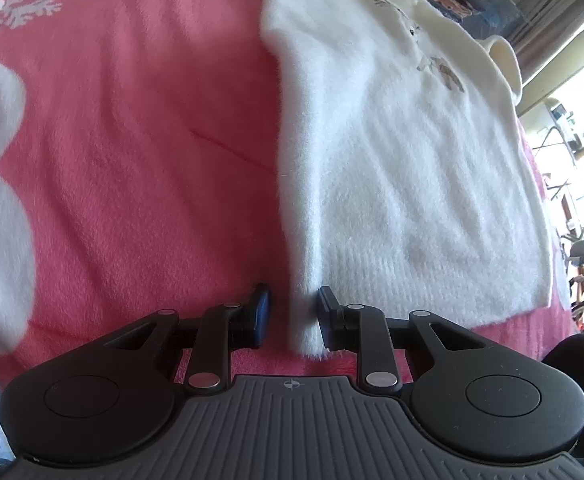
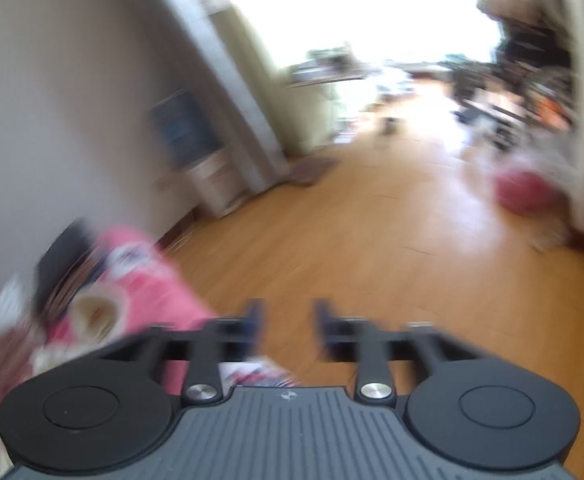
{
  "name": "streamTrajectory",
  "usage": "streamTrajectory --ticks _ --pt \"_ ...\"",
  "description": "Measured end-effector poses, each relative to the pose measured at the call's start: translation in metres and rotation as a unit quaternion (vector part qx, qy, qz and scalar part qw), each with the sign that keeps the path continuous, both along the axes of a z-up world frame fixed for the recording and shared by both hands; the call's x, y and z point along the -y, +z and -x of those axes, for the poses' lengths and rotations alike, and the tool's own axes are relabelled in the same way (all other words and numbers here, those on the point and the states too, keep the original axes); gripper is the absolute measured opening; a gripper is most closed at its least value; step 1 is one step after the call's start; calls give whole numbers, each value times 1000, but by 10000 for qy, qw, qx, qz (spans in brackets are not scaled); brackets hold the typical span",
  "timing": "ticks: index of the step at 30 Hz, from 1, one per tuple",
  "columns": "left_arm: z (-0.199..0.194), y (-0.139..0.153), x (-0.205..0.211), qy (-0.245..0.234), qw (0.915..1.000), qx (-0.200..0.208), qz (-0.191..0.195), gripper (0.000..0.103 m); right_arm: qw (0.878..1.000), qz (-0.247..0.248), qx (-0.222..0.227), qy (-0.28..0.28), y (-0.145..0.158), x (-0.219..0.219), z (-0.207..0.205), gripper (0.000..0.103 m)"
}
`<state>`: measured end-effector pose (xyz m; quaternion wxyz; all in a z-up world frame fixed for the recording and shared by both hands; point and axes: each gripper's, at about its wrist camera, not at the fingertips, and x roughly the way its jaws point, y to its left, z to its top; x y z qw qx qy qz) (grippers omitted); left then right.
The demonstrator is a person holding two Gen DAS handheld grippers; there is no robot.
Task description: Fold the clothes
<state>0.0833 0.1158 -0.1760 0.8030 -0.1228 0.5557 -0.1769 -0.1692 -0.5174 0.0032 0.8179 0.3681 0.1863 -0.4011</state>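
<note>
A pink blanket (image 1: 131,140) with white shapes covers the whole work surface, its soft nap giving a wide flat bed for folding. On its right half lies the white sweater (image 1: 404,152), spread long from the near hem to the far collar, small embroidered motifs facing up; its left side runs as a thick, doubled-looking strip, so a sleeve or side panel may already be turned in, though the fuzzy knit hides any seam. That layout would suit either a garment laid out for folding or one partway through a lengthwise fold. To its left the blanket lies bare and broad, good room for swinging cloth across; to its right the sweater's edge sits near the blanket's drop, with little spare. The left gripper (image 1: 292,316) sits at the near hem, its jaws partly open and standing either side of the strip's near corner, the cloth between them but not visibly pinched, a placement that suits taking that corner. The right gripper (image 2: 287,320) is off the work, aimed at a wooden floor (image 2: 372,248) in a blurred view, jaws partly open and holding nothing; only the blanket's corner shows at its near left.
</note>
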Motion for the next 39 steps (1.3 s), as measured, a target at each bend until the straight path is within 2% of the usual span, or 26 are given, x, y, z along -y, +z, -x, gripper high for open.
streamTrajectory --ticks 1,5,11,14,15,16,18,20,22,26,29,32,34,39 --pt "0 0 1 -4 10000 5 -25 25 9998 -87 143 -146 1 9 11 86" --pt "1 1 4 -19 9999 25 -123 25 9973 -357 425 -475 -3 31 43 99" --pt "2 3 7 -37 9997 49 -234 25 9890 -812 1046 -666 -23 38 68 99" --pt "3 3 6 -39 9997 52 -219 25 9809 -976 1613 -479 -27 37 78 99" --pt "3 3 5 -39 9998 53 -208 25 9736 -1106 1982 -243 -29 37 78 99" --pt "3 3 5 -40 9998 55 -200 25 9586 -1351 2503 155 -32 37 76 99" --pt "3 3 5 -42 9998 61 -189 26 9161 -1867 3410 983 -38 36 70 99" --pt "3 3 6 -40 9998 63 -175 26 8794 -2210 3900 1605 -40 29 55 99" --pt "3 2 5 -32 9999 60 -149 26 8607 -2299 4082 1993 -36 18 39 99" --pt "4 2 2 -8 9999 79 -93 26 8098 -2756 4379 2767 -39 -10 -5 100" --pt "6 2 0 8 9999 102 -60 26 7604 -3157 4607 3315 -49 -40 -39 101" --pt "7 2 -2 19 9999 105 -26 26 7047 -3593 4843 3739 -60 -76 -76 101" --pt "7 2 -3 16 9999 100 -14 26 6756 -3841 4958 3875 -68 -96 -93 101" --pt "5 3 -3 15 10000 92 5 26 6148 -4137 5198 4252 -74 -133 -118 103"
